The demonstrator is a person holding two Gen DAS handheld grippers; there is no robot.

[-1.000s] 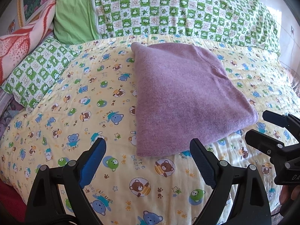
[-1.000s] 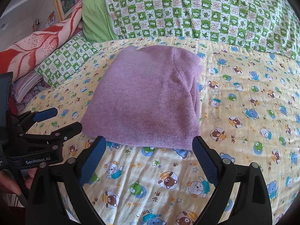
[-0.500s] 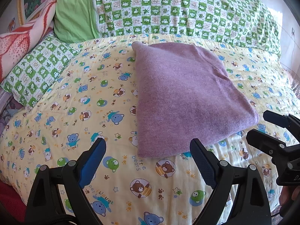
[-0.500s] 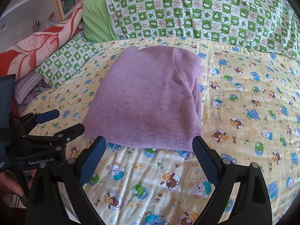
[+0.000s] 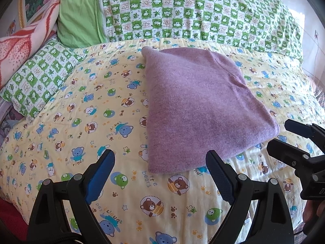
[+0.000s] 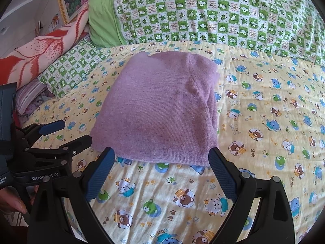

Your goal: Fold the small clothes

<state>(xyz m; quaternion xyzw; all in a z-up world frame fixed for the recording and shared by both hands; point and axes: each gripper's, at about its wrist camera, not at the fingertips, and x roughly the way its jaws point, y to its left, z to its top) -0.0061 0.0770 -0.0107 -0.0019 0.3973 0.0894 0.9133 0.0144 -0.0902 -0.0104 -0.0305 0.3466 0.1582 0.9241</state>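
— Left gripper (image 5: 160, 162): spread wide, empty, hovering over the near edge of the bed (image 5: 61, 142), just short of the near-left corner of the purple knit (image 5: 195, 105).

— And the knit itself?

— Lying flat in the middle of the bed, already doubled into a thick rectangle, long axis running from the near edge toward the checked quilt (image 5: 193, 12) along the far edge. Nothing touching it. Seems folded at least once, judging by the layered edge on its right side in the right wrist view.

— Further right?

— Right gripper (image 6: 161, 160): also splayed open, holding nothing, centred on the near hem of the knit (image 6: 162, 109), fingertips framing that hem from just in front. Seen from the left wrist view too, low at the right, beside the near-right corner.

— Nearer of the two?

— About level; each close to its own near corner, left to the left, right to the right. Knit straight ahead of both, away from the person.

— So the next move?

— Probably either a last fold, near hem carried up toward the far hem along the long axis, or nothing more, if counted as done. Hard to call from here.

— Risk?

— Thick, soft layers; pinching only the top layer likely to peel the stack open.

— Left of everything?

— Small checked pillow (image 5: 38, 77) and red-patterned blanket (image 5: 24, 44) at the bed's left edge, well apart from the knit.
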